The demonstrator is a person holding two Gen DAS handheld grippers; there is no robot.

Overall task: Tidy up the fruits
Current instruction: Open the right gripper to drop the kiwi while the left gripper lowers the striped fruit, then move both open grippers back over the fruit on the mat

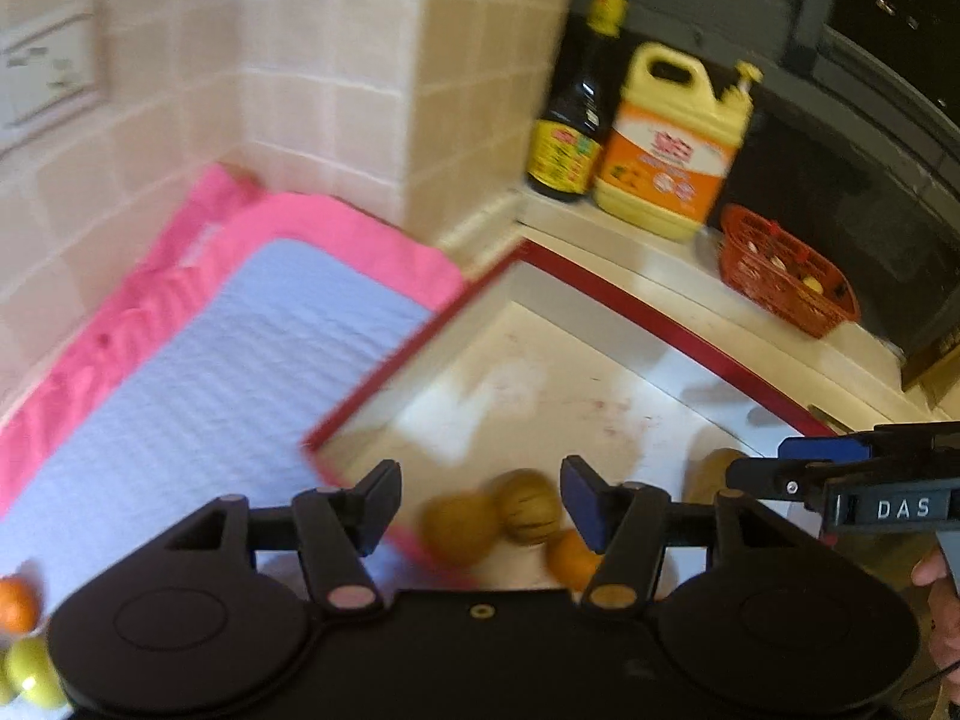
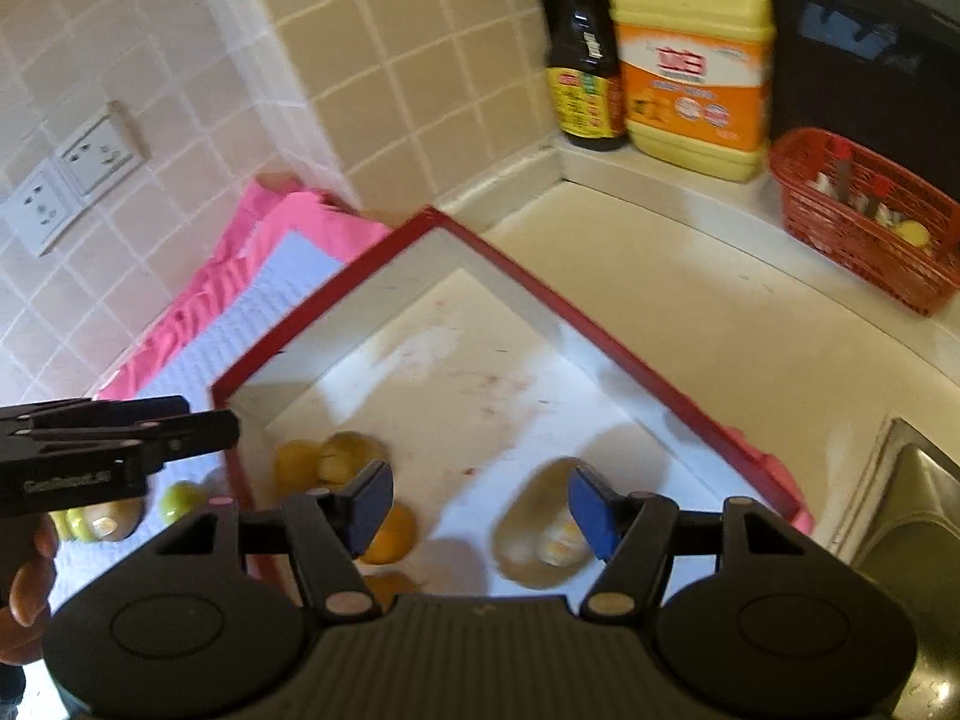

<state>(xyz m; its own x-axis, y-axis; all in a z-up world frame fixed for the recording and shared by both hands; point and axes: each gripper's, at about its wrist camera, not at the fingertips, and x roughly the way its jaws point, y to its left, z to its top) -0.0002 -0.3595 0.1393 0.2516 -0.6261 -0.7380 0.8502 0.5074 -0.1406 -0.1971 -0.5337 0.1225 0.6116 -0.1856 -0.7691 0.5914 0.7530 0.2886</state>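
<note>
A white tray with a red rim (image 1: 660, 324) (image 2: 540, 294) lies on the counter. In it lie two brownish round fruits (image 1: 462, 528) (image 2: 345, 459), an orange (image 1: 570, 558) (image 2: 390, 534) and a pale yellow-brown fruit (image 2: 540, 531). On the blue-white mat (image 1: 228, 372) (image 2: 264, 300) lie an orange (image 1: 15, 603) and green fruits (image 1: 30, 672) (image 2: 180, 501). My left gripper (image 1: 480, 507) is open and empty above the tray's near-left edge. My right gripper (image 2: 480, 504) is open and empty above the tray, the pale fruit just below its right finger.
A pink cloth (image 1: 336, 228) lies under the mat by the tiled wall. A dark sauce bottle (image 2: 582, 60), a yellow jug (image 2: 690, 60) and a red basket (image 2: 864, 222) stand at the back. A steel sink (image 2: 912, 516) is at the right.
</note>
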